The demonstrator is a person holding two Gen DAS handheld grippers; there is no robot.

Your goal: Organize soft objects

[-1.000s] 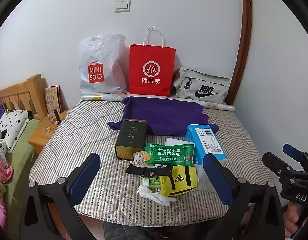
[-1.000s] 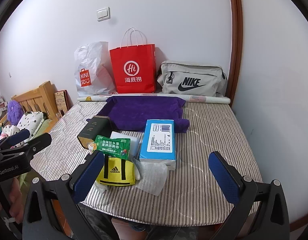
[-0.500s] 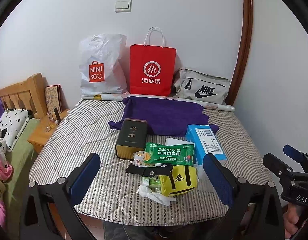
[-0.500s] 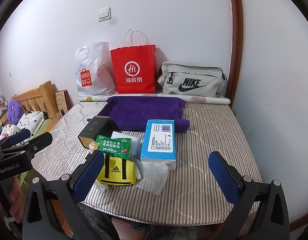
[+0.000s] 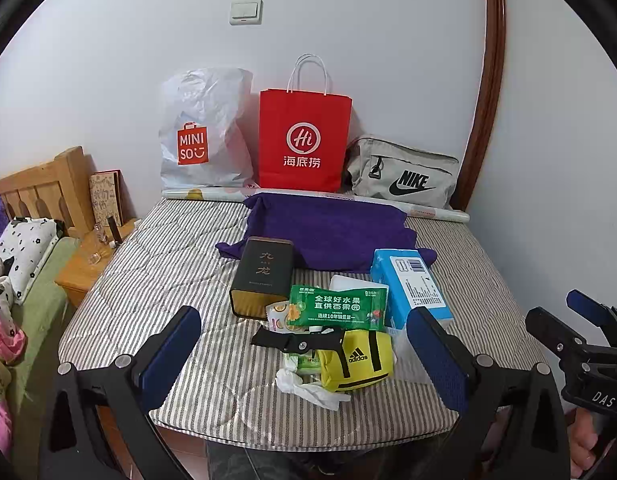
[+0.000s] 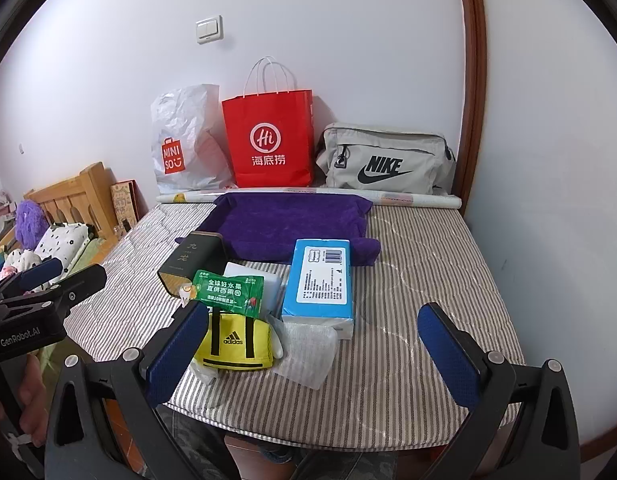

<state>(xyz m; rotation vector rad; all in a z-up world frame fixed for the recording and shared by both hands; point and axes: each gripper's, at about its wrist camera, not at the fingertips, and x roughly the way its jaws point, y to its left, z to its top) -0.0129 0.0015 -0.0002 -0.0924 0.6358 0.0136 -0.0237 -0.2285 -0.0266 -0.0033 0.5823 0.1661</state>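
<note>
Both claws held back at the near edge of the mattress (image 5: 156, 264), over nothing: left gripper (image 5: 304, 354) spread wide and empty, right gripper (image 6: 312, 350) likewise wide and empty. Looks like a survey pose before a first reach, nothing yet sorted

Soft clutter heaped together near the front middle: yellow pouch (image 5: 354, 362) nearest, crumpled tissue (image 5: 308, 386) touching its left side, green sachet (image 5: 338, 308) lying across the pile just behind, blue tissue pack (image 6: 320, 276) beside them to the right, clear wrap (image 6: 308, 350) in front of that pack. Dark tin (image 5: 262, 276) lying at the left of the heap, hard, so probably not part of the sort. Purple cloth (image 5: 328, 232) spread flat further back, perhaps laid out as the receiving spot. Three bags propped against the wall: white bag (image 5: 200, 132), red bag (image 5: 304, 136), grey bag (image 6: 388, 160), upright and mouths up, plausibly as containers

Against half a second ago and a second ago: almost nothing changed. Same spread on both claws, every item in the same place; only a very slight drift of the views, no approach begun
</note>
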